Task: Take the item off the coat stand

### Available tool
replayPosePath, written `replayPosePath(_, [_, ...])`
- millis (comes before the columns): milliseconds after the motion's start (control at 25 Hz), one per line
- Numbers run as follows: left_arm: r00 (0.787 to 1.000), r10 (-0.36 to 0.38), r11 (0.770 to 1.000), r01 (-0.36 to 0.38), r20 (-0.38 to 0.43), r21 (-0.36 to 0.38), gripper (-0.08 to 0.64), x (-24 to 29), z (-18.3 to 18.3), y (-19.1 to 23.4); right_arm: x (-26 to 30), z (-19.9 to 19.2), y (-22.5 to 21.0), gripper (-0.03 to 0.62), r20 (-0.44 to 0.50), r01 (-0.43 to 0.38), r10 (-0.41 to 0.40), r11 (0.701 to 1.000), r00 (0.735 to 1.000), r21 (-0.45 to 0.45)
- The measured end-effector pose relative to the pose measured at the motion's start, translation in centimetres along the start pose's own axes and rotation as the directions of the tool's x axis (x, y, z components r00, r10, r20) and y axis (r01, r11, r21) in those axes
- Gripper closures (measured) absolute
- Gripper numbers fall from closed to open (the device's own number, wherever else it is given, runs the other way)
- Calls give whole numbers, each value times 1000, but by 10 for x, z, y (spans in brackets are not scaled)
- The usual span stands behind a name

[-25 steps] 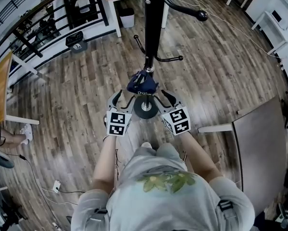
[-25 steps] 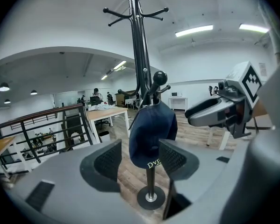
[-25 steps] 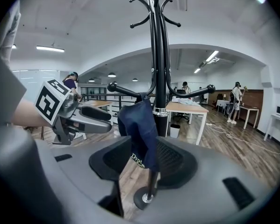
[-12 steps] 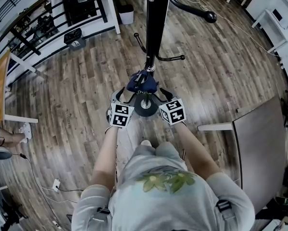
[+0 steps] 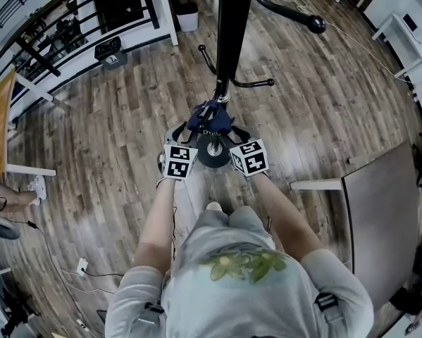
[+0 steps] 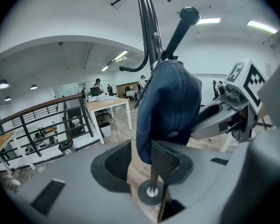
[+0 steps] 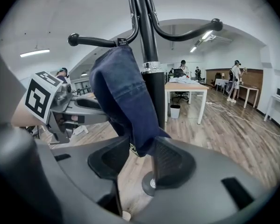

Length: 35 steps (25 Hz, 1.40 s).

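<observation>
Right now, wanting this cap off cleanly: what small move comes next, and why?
Probably finish closing the left gripper on the navy cap: its jaws are closing with the cap's lower edge between them, not yet pinched, and it hangs on a hook.

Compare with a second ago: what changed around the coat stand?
Both grippers moved forward and in toward the navy cap. The left gripper and right gripper now flank it, with its lower edge between each pair of jaws. The left jaws are closing and the right jaws are opening; neither pair presses on the cap yet. Unchanged: the cap still hangs on the coat stand.
</observation>
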<state>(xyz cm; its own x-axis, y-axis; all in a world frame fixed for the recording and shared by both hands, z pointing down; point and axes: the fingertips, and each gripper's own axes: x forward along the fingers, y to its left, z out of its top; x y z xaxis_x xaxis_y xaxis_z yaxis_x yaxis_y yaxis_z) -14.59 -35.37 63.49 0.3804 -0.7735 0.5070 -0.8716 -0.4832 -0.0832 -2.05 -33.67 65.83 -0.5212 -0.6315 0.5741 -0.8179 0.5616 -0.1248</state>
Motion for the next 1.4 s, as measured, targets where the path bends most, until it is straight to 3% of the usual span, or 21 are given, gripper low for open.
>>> replayPosePath(160, [999,33,999,-33,7,-12,507,-3,1,1,-2,2,-1,484,4,21,-21,1000,1000,-18])
replayPosePath(200, [999,32,999,-32,7,-11,517,-3,1,0,-3,2,-1,516,4,26,-26,999,1000,-23])
replayPosePath(400, [1000,27,1000,-27,15,-15,535,-6,0,-8,-8,2,-1,546,17,47,-47,998,999,-30])
replayPosePath(1400, [995,73,996,-70,75,-50,537,-43,-3,-22,-43,1,25,560,98,30,-28,999,995,-20])
